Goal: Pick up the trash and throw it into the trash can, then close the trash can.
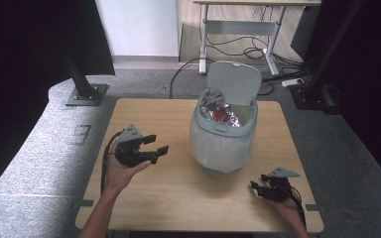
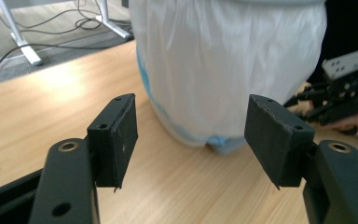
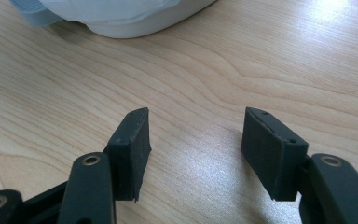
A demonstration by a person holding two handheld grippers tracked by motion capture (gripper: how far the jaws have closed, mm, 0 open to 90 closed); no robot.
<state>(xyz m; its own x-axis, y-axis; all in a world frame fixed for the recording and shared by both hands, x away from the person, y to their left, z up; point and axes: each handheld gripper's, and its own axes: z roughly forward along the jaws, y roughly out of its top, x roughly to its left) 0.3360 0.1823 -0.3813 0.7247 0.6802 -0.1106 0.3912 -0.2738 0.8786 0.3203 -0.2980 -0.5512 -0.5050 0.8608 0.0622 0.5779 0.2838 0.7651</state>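
A small grey waste bin (image 1: 222, 136) stands on the wooden table (image 1: 144, 198), lined with a white plastic bag (image 2: 223, 65). Its lid (image 1: 234, 82) is flipped up, and crumpled silver and red wrappers (image 1: 219, 112) fill the top. My left gripper (image 1: 157, 145) is held above the table to the bin's left, open, jaws empty and aimed at the bin. My right gripper (image 1: 255, 188) sits low near the table's front right, open and empty, pointing toward the bin's base (image 3: 121, 21).
Behind the table stands a white desk frame (image 1: 238, 29) with cables (image 1: 243, 49) on the floor. Black stand poles (image 1: 82, 79) rise at both sides. The other hand's gripper (image 2: 340, 93) appears past the bin in the left gripper view.
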